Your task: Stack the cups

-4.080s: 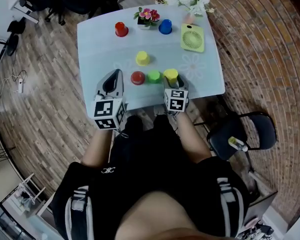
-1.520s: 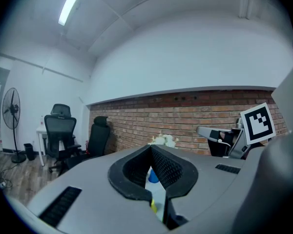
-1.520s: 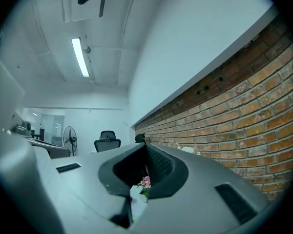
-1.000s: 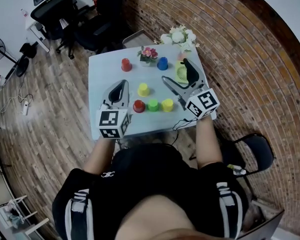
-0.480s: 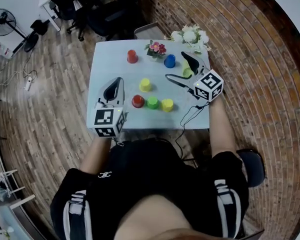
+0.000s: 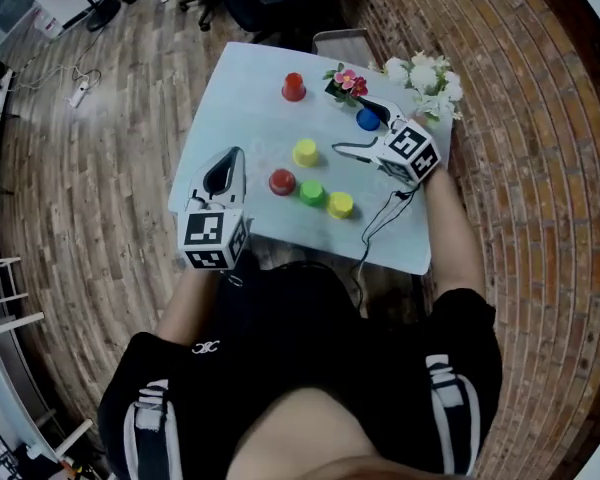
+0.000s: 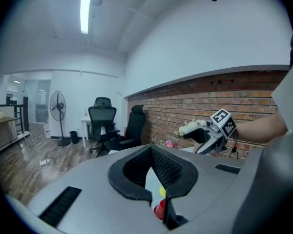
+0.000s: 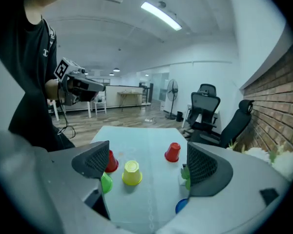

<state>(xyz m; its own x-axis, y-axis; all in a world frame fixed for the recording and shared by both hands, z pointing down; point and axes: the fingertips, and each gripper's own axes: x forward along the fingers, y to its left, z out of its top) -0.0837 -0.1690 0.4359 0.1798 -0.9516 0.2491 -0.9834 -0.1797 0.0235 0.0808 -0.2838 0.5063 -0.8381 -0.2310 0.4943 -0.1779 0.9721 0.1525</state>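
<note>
Pale table (image 6: 240, 98) carries six upturned cups (image 6: 305, 152), none stacked; right gripper (image 6: 352, 128) hangs over the blue cup (image 6: 368, 119), jaws just opened further, wide apart, gripping nothing; left gripper (image 6: 231, 160) hovers at the table's near edge, jaws together, empty.

Right gripper (image 8: 146, 165) just opened wider, empty.

Red brick wall (image 7: 224, 89) w/ white plaster above; wood plank floor (image 6: 100, 148). Black office chairs (image 7: 102, 121) & pedestal fan (image 7: 57, 104) at far end. Strip light (image 7: 86, 6) on white ceiling, pale table (image 6: 250, 108) by the bricks.
</note>
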